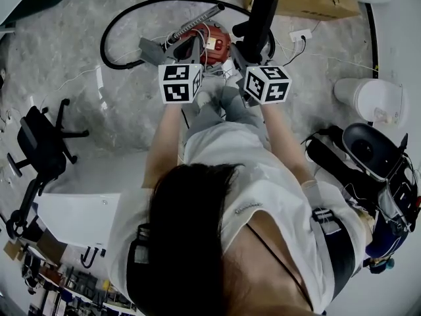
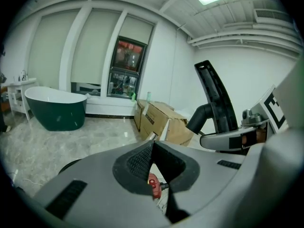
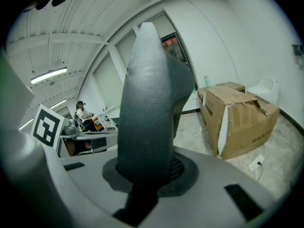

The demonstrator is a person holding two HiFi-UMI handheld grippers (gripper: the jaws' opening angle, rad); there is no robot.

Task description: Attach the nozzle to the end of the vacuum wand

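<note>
Nozzle [image 3: 145, 113] clamped in right gripper [image 3: 142, 177] | office chair [image 1: 39, 143]: head view only

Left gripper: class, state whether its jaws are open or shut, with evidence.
Shut. In the left gripper view, the left gripper shows its jaws meeting at the tips, nothing between them.

White short-sleeved shirt [image 1: 263, 189], grey trousers [image 1: 214, 117]; grey left tool [image 2: 152, 151] and right tool [image 3: 142, 175] with black-and-white marker cubes [image 1: 180, 83]

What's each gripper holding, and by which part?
Right gripper: jaws shut on the black plastic vacuum nozzle, gripped near its lower end, with the rest standing out beyond them. Left gripper: jaws shut, nothing between them.
</note>
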